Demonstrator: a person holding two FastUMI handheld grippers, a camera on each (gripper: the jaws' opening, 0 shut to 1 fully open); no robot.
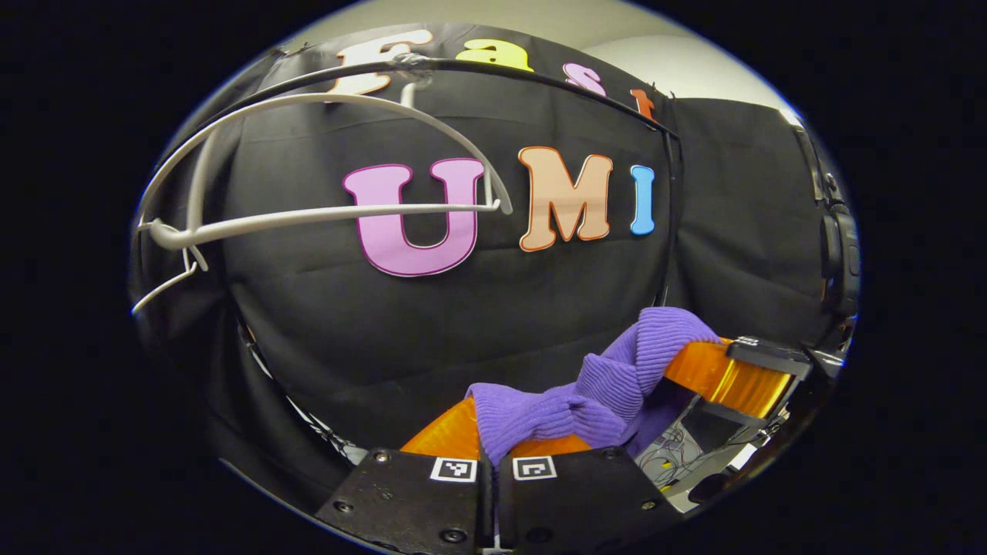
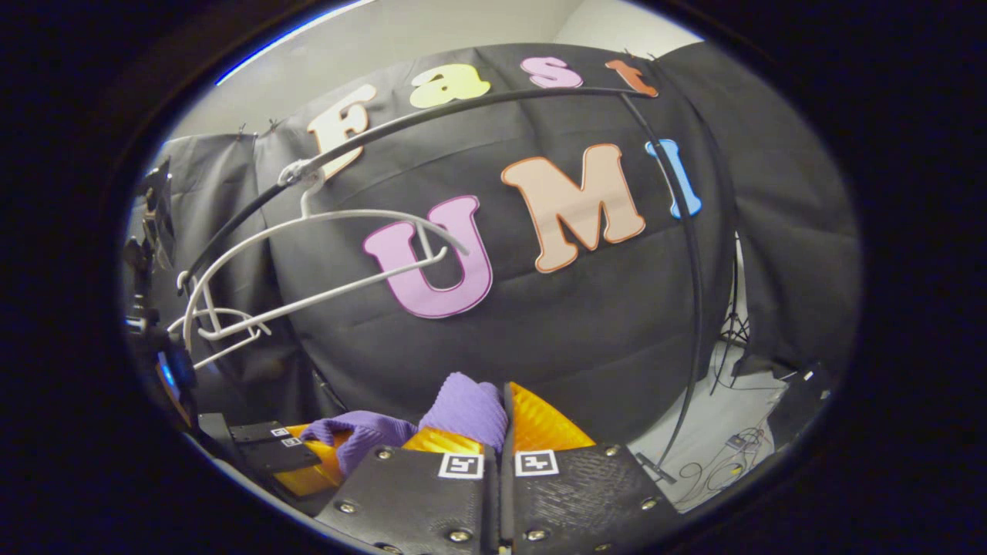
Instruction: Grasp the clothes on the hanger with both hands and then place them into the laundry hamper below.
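Note:
A purple ribbed garment (image 1: pixel 609 385) hangs stretched between my two grippers, off the hanger. In the left gripper view my left gripper (image 1: pixel 493 443) is shut on one bunched end, and the cloth runs right to the right gripper (image 1: pixel 736 370). In the right gripper view my right gripper (image 2: pixel 501 420) is shut on the other end of the garment (image 2: pixel 466 408), with the left gripper (image 2: pixel 301 455) lower left holding its part. The bare white hanger (image 1: pixel 308 216) (image 2: pixel 308 262) hangs tilted from the black rail, above and to the left of both grippers.
The black rail (image 1: pixel 540 73) (image 2: pixel 478 104) arches overhead and its post (image 2: pixel 694 308) comes down on the right. Cables (image 2: pixel 725 459) lie on the pale floor beside a tripod stand (image 2: pixel 732 324). Black equipment (image 1: pixel 837 247) sits at the right edge.

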